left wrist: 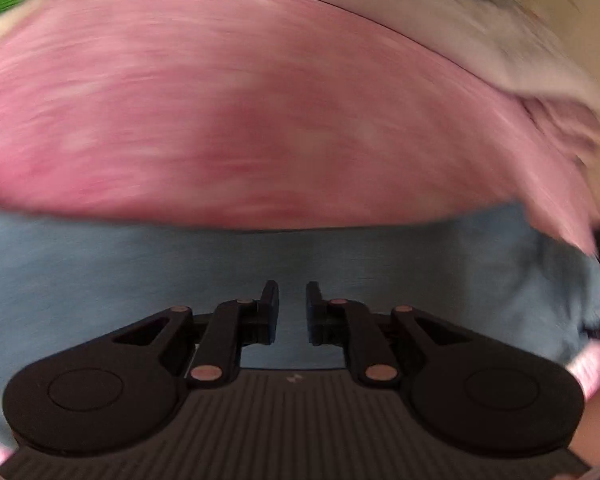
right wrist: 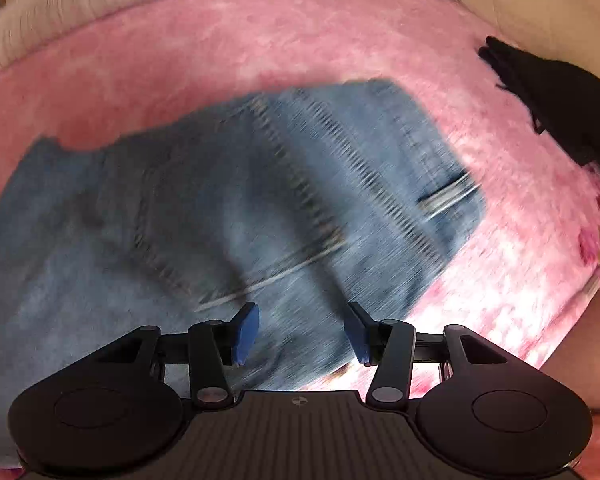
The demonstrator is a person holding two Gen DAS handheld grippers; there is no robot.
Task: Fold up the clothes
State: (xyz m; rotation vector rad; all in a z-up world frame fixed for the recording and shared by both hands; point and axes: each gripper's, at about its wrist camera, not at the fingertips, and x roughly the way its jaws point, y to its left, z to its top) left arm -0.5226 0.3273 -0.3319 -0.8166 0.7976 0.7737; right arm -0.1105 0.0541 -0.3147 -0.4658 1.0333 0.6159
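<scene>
Left tool (left wrist: pixel 292 312) hangs slightly parted and empty over jeans (left wrist: pixel 260 264) lying on pink blanket (left wrist: pixel 260 120); right tool (right wrist: pixel 304 332) stands wide apart, empty, above jeans; black garment (right wrist: pixel 560 96) at blanket's right edge.

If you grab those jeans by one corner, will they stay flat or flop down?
The jeans would probably flop: they already lie creased on the pink blanket. Thick seams suggest heavy cloth, so they would likely sag. The fuzzy blanket might drag on them.
</scene>
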